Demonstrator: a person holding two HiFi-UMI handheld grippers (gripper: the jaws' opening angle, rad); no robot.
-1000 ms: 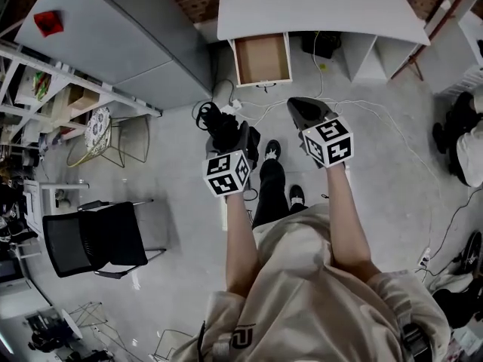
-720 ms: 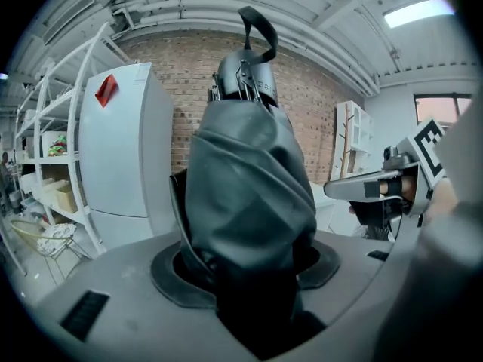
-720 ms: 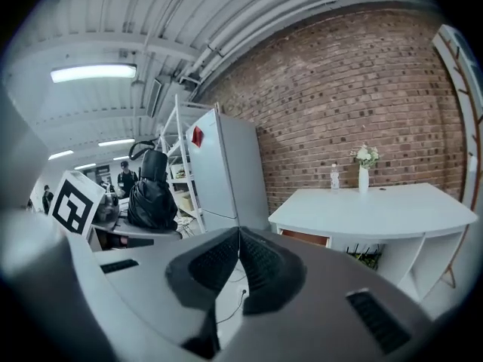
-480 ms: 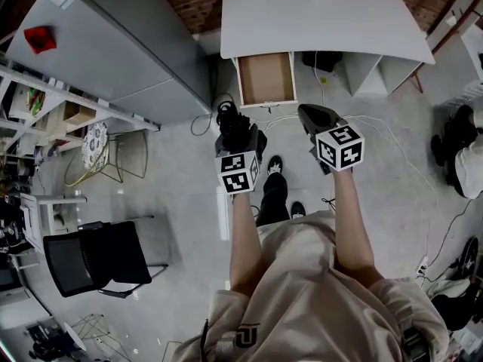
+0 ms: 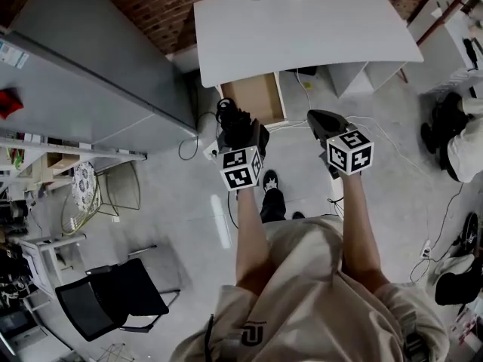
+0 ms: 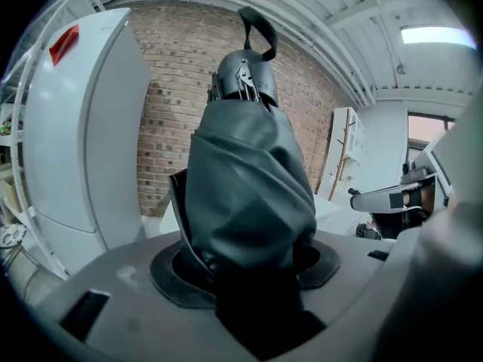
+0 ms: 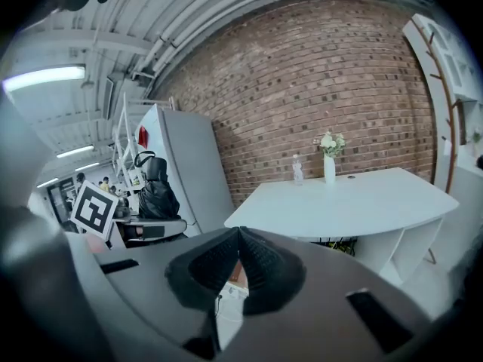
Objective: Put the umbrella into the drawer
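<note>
Clamping umbrella (image 6: 245,187) in left gripper (image 5: 241,138), drawer (image 5: 253,96) open under desk (image 5: 302,29) edge

Drawer (image 5: 253,96) under table (image 5: 302,29), umbrella (image 5: 235,125) seemingly before it, bottle (image 7: 296,170) on table

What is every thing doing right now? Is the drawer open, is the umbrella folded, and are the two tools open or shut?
Drawer: pulled open, nothing in the part that shows.
Umbrella: folded up, gripped.
Left tool: shut on the umbrella.
Right tool: shut, empty.
Bottle: upright on the white table.
Vase: upright, flowers in it.
</note>
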